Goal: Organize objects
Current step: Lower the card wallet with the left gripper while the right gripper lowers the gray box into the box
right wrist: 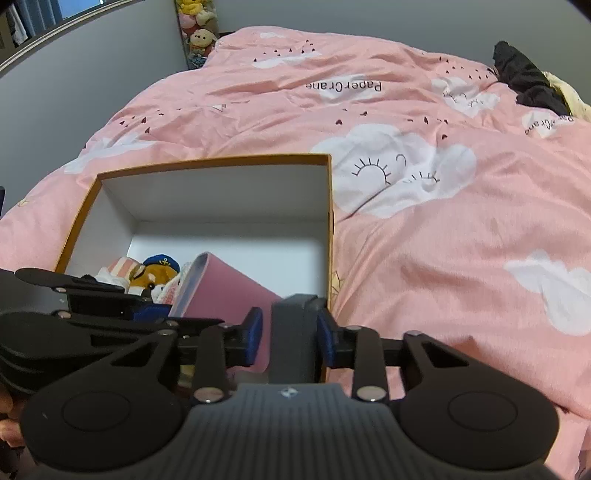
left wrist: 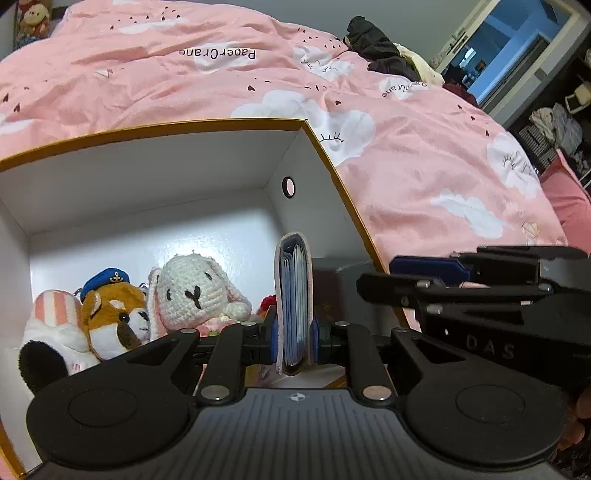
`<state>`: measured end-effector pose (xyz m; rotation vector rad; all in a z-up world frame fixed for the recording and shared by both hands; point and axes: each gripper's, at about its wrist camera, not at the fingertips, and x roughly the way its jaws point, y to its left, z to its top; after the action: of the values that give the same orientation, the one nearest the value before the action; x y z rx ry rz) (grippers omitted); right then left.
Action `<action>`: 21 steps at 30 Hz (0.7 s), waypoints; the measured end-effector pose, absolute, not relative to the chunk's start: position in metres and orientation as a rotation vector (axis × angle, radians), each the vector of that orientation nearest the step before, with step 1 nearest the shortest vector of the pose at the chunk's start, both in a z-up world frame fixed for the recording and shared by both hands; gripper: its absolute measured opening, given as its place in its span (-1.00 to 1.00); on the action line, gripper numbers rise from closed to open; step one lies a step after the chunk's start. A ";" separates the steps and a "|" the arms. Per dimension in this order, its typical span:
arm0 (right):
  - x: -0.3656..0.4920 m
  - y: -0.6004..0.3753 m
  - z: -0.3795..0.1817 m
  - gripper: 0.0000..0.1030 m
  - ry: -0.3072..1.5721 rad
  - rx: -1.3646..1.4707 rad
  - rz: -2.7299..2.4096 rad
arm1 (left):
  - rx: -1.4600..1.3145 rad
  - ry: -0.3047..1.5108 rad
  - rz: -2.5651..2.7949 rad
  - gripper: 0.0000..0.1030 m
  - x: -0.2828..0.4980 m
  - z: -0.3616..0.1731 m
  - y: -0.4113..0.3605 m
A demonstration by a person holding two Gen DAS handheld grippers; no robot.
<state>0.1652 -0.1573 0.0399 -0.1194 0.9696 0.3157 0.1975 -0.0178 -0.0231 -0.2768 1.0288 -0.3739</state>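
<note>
An open box (left wrist: 147, 177) with orange rim and white inside sits on the pink bed; it also shows in the right wrist view (right wrist: 221, 192). My left gripper (left wrist: 294, 341) is shut on a pink card holder (left wrist: 293, 295), held upright on its edge inside the box. In the right wrist view the pink card holder (right wrist: 229, 291) leans over the box. My right gripper (right wrist: 290, 339) is shut on a dark grey box-shaped object (right wrist: 293, 332) at the box's near right corner. Plush toys lie in the box: a white crochet bunny (left wrist: 195, 288), a brown fox with a blue cap (left wrist: 114, 314).
The pink cloud-print duvet (right wrist: 443, 240) covers the bed all around the box. Dark clothes (left wrist: 376, 48) lie at the far end of the bed. A panda-like plush (left wrist: 51, 343) fills the box's left corner. More plush toys (right wrist: 197, 33) stand by the wall.
</note>
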 end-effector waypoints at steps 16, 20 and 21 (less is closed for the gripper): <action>0.182 -0.154 -0.005 -0.92 1.089 -0.172 0.367 | -0.316 0.953 -0.337 -0.64 0.195 -0.004 0.007; 0.178 -0.158 0.001 -0.91 1.059 -0.161 0.362 | -0.302 0.943 -0.318 -0.64 0.206 -0.003 0.009; 0.178 -0.160 0.005 -0.91 1.046 -0.150 0.361 | -0.307 0.941 -0.317 -0.64 0.209 -0.005 0.009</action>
<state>0.1776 -0.1597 0.0049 -0.1504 1.0460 0.3608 0.2094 0.0086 -0.0046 -0.3073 0.9411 -0.3174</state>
